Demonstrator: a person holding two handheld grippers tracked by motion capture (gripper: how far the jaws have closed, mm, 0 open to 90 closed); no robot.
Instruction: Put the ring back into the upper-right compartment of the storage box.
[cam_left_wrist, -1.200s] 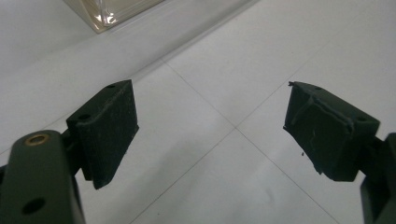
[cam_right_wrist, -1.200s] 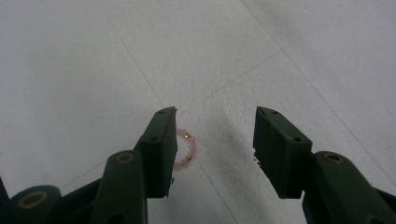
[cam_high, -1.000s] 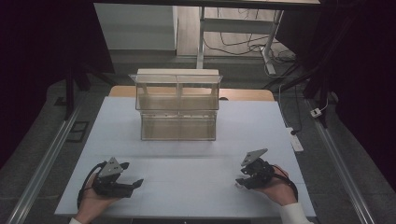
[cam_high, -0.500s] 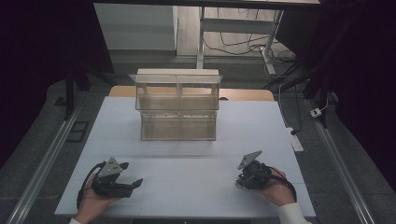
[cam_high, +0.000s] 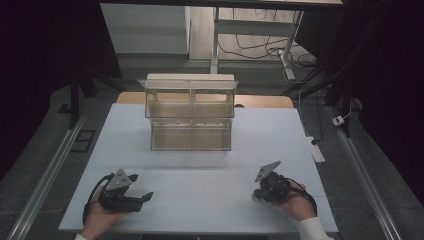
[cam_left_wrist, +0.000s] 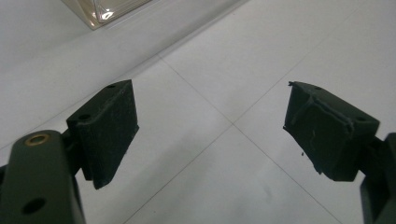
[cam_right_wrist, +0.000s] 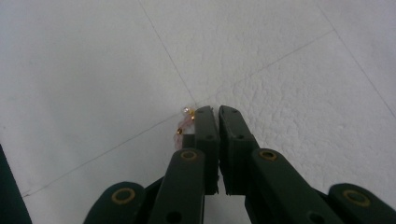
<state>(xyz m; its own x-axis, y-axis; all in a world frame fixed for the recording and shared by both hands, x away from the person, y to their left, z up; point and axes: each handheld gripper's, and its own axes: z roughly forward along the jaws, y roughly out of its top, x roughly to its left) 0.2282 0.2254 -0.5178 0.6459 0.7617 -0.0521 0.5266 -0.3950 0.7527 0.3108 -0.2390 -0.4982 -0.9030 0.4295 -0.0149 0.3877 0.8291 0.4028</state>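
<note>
Clear plastic walls of a box (cam_high: 190, 117) stand upright at the far middle of the white table (cam_high: 210, 200), well apart from both my grippers. My left gripper (cam_left_wrist: 210, 135) sits low at the near left with its jaws spread wide and nothing between the pads (cam_left_wrist: 112, 126). My right gripper (cam_right_wrist: 215, 116) points down at the near right, jaws almost together on a small pink string of beads (cam_right_wrist: 183, 125) with gold bits that pokes out beside them at the tabletop.

Your clear plastic two-tier organiser box (cam_high: 191, 114) stands on the white table (cam_high: 210, 200), midway along its far edge. Your left gripper (cam_high: 131, 194) rests near the near-left corner, your right gripper (cam_high: 257, 194) near the near-right corner.
</note>
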